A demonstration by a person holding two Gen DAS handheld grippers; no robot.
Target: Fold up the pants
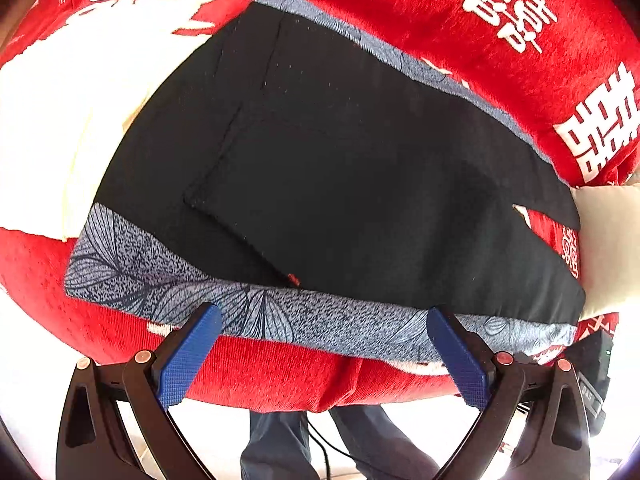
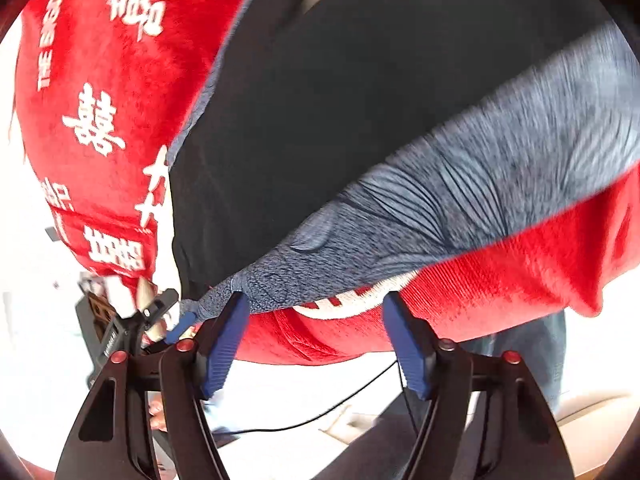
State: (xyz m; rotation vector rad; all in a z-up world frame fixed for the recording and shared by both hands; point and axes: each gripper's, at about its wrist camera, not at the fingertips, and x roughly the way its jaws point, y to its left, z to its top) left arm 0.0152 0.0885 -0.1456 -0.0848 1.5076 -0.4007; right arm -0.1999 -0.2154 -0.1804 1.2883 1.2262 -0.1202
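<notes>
Black pants point(image 1: 340, 168) lie spread flat on a red blanket, with a blue-grey leaf-patterned band point(image 1: 280, 316) along their near edge. My left gripper point(image 1: 324, 344) is open, its blue pads just short of that band, holding nothing. In the right wrist view the same pants point(image 2: 320, 120) and patterned band point(image 2: 460, 208) fill the frame. My right gripper point(image 2: 316, 336) is open and empty, its left pad point(image 2: 224, 344) touching the band's corner. The left gripper point(image 2: 176, 328) shows at the far left of this view, beside that corner.
The red blanket with white characters point(image 1: 520, 20) covers the bed and hangs over its near edge point(image 1: 300, 376). A cream pillow point(image 1: 608, 240) lies at the right. The person's legs point(image 1: 344, 444) and a black cable point(image 2: 320, 412) are below on the light floor.
</notes>
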